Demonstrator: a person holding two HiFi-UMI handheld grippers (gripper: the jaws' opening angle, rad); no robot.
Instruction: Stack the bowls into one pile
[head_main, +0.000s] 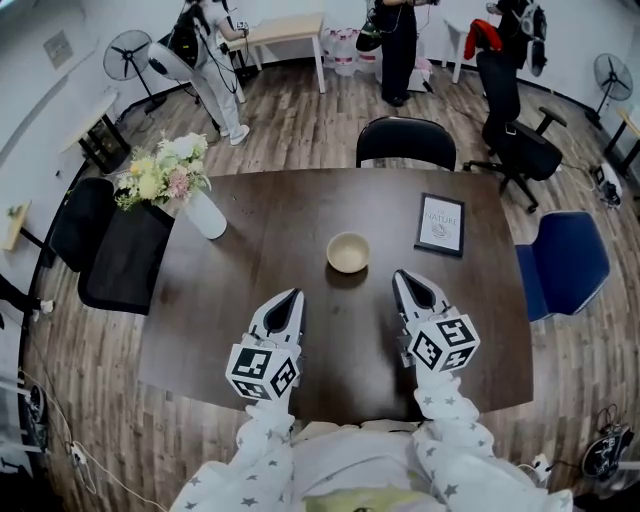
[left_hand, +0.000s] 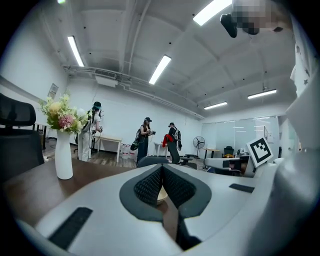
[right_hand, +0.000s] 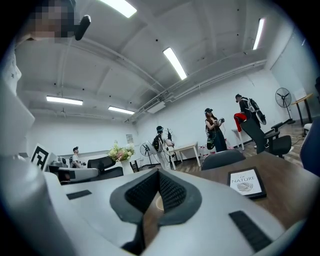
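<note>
The bowl pile (head_main: 348, 252) stands at the centre of the bench (head_main: 270, 225). Both the left gripper (head_main: 293, 297) and the right gripper (head_main: 403, 277) have jaws together and empty. They flank the pile without touching it, which suggests stacking is complete.

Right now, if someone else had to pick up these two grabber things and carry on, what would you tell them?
Left gripper: shut, empty, held over the near side of the table.
Right gripper: shut, empty, alongside it.
Bowls: one cream bowl pile stands mid-table, ahead of both grippers, touched by neither. I cannot tell how many bowls are nested in it.
Done: no other loose bowl shows, so stacking looks finished.
Left: probably nothing; just check the pile.
</note>
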